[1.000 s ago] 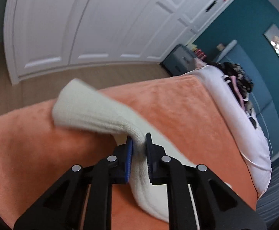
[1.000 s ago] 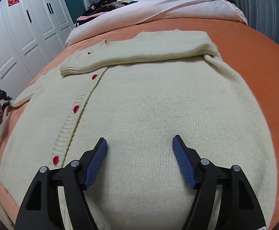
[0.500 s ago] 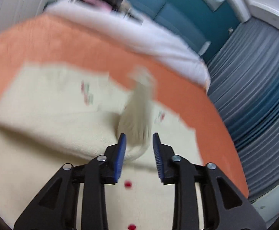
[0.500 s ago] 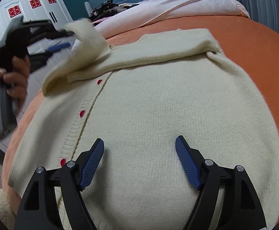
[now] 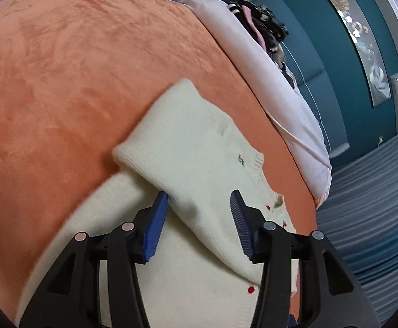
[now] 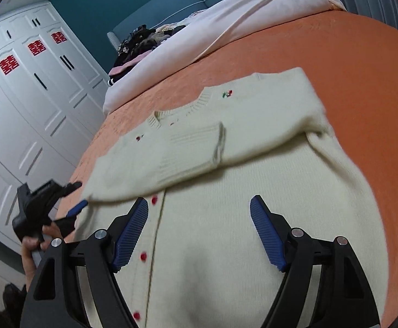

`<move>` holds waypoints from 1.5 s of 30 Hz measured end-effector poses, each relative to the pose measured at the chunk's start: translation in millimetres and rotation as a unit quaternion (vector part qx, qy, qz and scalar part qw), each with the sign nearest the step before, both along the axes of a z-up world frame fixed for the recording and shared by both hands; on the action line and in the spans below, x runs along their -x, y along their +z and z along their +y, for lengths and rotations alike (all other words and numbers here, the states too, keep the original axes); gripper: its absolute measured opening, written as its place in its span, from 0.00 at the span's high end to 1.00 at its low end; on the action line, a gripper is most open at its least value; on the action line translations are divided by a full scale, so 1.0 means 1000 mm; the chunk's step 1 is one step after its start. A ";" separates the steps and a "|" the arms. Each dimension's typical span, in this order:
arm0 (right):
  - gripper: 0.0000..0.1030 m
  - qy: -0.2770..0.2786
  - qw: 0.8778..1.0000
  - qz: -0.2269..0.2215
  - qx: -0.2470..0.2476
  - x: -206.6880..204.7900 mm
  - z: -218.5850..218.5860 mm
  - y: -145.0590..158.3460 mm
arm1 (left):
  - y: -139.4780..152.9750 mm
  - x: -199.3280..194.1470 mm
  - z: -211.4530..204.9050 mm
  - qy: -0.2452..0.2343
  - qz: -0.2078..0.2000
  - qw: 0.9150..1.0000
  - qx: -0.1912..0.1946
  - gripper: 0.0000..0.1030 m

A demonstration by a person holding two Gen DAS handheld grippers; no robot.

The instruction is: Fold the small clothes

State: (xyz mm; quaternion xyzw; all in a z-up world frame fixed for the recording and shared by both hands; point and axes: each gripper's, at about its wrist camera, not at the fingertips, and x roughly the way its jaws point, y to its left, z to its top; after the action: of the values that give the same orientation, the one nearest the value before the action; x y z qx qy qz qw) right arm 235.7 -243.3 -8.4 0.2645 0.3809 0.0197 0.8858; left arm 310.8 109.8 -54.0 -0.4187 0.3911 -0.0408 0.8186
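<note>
A cream knit cardigan with red buttons lies face up on the orange bedspread. Both sleeves are folded over its chest, and the left sleeve lies on top, its cuff near the neckline. The left gripper hovers at that sleeve. Its jaws are opening, with the sleeve's fold lying loose between them and neither pad pressing. In the right wrist view the left gripper sits in a hand at the cardigan's left edge. The right gripper stands open above the cardigan's body, holding nothing.
A pale pink duvet is bunched along the head of the bed, with a pile of dark clothes beside it. White wardrobe doors with red paper cut-outs stand to the left. Grey curtains hang past the bed's far side.
The left gripper carried the sleeve from the bed's left edge over the chest, then opened and let it drop there. The right gripper drew back and rose a little, still open.
</note>
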 end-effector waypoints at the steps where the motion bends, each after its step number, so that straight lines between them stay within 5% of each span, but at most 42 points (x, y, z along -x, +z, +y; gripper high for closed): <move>1: 0.28 0.001 1.000 0.007 0.001 -0.015 0.000 -0.003 | -0.003 -0.005 0.005 0.008 0.005 1.000 0.003 0.56; 4: 0.36 0.011 0.998 0.059 -0.004 -0.060 0.007 -0.028 | -0.013 -0.008 0.014 0.016 0.013 1.000 0.008 0.59; 6: 0.74 0.032 0.996 0.086 0.001 -0.075 0.019 -0.043 | -0.014 -0.014 0.010 0.008 0.013 1.000 0.001 0.68; 8: 0.90 0.045 0.997 0.056 0.019 -0.081 0.027 -0.024 | -0.008 -0.020 0.013 0.002 -0.002 1.000 -0.006 0.85; 12: 0.91 0.033 0.996 -0.083 0.014 -0.076 0.017 0.067 | 0.025 -0.024 0.010 -0.012 -0.071 0.997 -0.032 0.85; 14: 0.91 0.026 0.994 -0.108 0.020 -0.078 0.007 0.081 | 0.029 -0.029 0.003 -0.029 -0.083 0.995 -0.046 0.84; 16: 0.91 0.016 0.997 -0.061 0.049 -0.092 0.001 0.050 | 0.015 -0.035 -0.007 -0.045 -0.067 0.995 -0.064 0.84; 19: 0.91 0.010 0.995 0.091 0.029 -0.111 -0.014 -0.056 | -0.026 -0.039 -0.015 -0.044 -0.005 0.995 -0.087 0.84; 20: 0.93 0.005 0.998 0.063 0.012 -0.101 -0.019 -0.065 | -0.035 -0.034 -0.013 -0.041 -0.009 0.996 -0.078 0.86; 25: 0.91 -0.002 0.998 0.060 0.020 -0.102 -0.017 -0.054 | -0.038 -0.026 -0.011 -0.042 -0.037 0.996 -0.074 0.86; 29: 0.83 -0.033 0.998 -0.003 0.052 -0.087 0.007 -0.006 | -0.040 -0.017 -0.015 -0.041 -0.056 0.995 -0.078 0.85; 34: 0.82 0.074 0.994 -0.044 0.064 -0.127 0.097 0.034 | -0.039 -0.014 -0.018 -0.039 -0.066 0.994 -0.082 0.85; 39: 0.84 0.177 0.980 -0.034 0.088 -0.176 0.206 0.025 | -0.040 -0.013 -0.020 -0.038 -0.071 0.993 -0.087 0.85; 41: 0.97 0.196 0.974 -0.024 0.114 -0.183 0.233 0.019 | -0.041 -0.013 -0.021 -0.039 -0.074 0.993 -0.088 0.85; 45: 1.00 0.159 0.973 -0.009 0.168 -0.176 0.216 0.011 | -0.045 -0.012 -0.021 -0.039 -0.079 0.993 -0.084 0.85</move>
State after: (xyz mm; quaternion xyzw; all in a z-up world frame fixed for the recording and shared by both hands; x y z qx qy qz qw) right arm 411.8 -27.8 2.6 0.0477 0.4079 0.0982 0.9065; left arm 322.8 88.7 -98.8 -0.3287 0.3436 -0.0728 0.8767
